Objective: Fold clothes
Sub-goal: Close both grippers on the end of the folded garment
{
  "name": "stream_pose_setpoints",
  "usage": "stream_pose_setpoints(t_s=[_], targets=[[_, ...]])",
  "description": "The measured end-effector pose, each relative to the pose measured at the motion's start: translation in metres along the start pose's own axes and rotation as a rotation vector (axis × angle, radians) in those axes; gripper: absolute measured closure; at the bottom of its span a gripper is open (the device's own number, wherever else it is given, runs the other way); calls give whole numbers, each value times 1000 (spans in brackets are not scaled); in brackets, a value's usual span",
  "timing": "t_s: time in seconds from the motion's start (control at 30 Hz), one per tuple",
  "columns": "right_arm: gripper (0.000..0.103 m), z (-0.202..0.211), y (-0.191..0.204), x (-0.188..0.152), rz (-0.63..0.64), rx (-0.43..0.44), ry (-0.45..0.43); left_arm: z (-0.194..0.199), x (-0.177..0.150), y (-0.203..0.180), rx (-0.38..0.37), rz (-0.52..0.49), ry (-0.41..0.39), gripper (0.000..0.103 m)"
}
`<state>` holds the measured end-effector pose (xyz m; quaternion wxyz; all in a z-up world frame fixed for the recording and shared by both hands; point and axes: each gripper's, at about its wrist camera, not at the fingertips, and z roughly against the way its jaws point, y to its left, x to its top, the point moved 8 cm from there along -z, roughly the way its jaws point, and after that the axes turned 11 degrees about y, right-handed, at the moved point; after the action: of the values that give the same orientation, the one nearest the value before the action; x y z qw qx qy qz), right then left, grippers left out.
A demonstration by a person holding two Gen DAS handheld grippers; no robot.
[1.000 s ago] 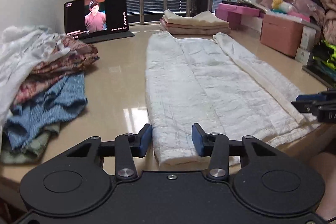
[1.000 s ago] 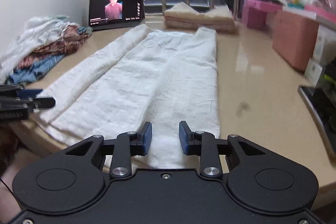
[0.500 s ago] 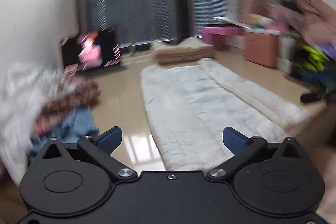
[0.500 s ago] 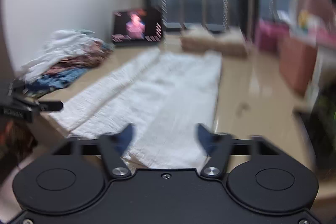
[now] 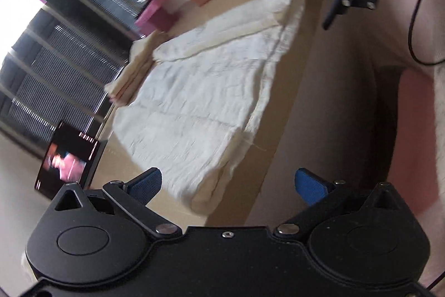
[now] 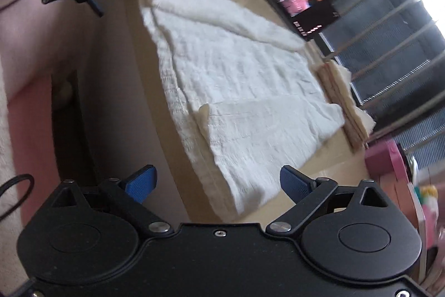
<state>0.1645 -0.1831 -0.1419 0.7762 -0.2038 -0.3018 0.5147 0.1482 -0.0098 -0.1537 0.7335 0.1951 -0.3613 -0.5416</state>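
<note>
At the table's near edge, the garment (image 5: 200,99) lies lengthwise toward the far edge. Left tongs (image 5: 228,185) and right tongs (image 6: 218,183) straddle its near corners (both closing, gripping nothing yet), equally near.

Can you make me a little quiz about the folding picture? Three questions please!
1. True or false: the white garment lies spread on the table.
2. What glows behind it? A) tablet B) lamp C) clock
3. Fill in: the left gripper and right gripper hold ____.

Key: 1 true. 2 A. 3 nothing; both jaws are closing around a near corner of the garment, without pressing it.
</note>
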Motion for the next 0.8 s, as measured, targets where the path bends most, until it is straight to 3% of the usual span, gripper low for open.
stream_pose_setpoints(t_s=[0.2,0.37,0.53,0.8], targets=[[35,-8,8,3,89,20,19,-19,-4,-8,-7,-152,56,30],[38,-6,15,-2,155,-12,27,-21,-12,-15,41,-229,49,34],[44,-4,19,-3,197,-39,36,-15,-11,-15,67,-263,35,50],[82,11,28,-5,341,-102,58,1,-13,-21,120,-361,6,82]])
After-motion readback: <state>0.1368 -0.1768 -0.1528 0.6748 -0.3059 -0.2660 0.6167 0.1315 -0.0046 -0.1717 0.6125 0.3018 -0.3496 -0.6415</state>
